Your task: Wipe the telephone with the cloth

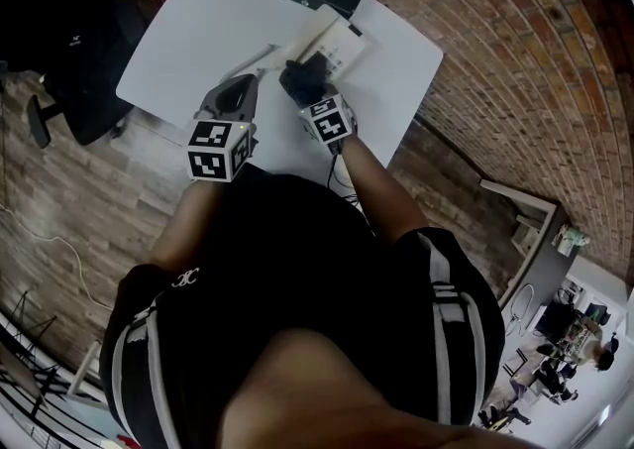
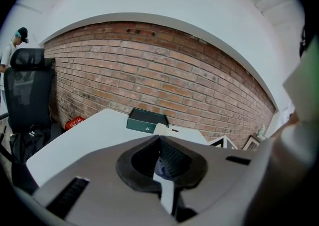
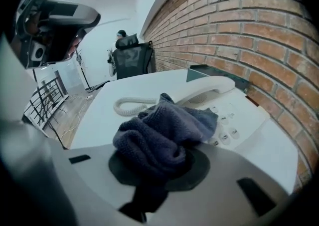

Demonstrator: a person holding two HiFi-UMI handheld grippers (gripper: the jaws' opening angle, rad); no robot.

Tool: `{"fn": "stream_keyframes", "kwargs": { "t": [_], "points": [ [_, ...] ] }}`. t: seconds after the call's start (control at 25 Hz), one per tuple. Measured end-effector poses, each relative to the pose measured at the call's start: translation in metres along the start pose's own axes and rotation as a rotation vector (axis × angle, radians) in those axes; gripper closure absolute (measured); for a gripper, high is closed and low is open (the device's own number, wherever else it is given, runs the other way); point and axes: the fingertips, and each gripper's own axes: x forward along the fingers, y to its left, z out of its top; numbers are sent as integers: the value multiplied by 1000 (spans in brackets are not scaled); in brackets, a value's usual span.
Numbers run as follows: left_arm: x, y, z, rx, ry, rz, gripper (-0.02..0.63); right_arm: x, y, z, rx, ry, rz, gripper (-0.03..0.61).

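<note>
While the white telephone (image 3: 249, 125) sits on the white table (image 1: 198, 31) with its handset (image 3: 212, 87) cradled, we note the right gripper (image 3: 159, 165) pinching the bunched dark cloth (image 3: 159, 130) at the keypad's (image 3: 232, 120) near edge; contact unclear. Left gripper (image 2: 162, 162) beside it: jaws pressed together, empty. We judge wiping barely begun, with handset and keypad both left.
</note>
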Motion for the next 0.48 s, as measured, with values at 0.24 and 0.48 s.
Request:
{"fn": "stream_keyframes", "kwargs": {
  "t": [0.24, 0.48],
  "points": [
    [-2, 2, -5, -3, 7, 5, 621, -9, -51, 3, 36, -14, -105, 525],
    [-9, 5, -5, -2, 4, 23, 621, -11, -71, 9, -26, -8, -142, 523]
  ]
}}
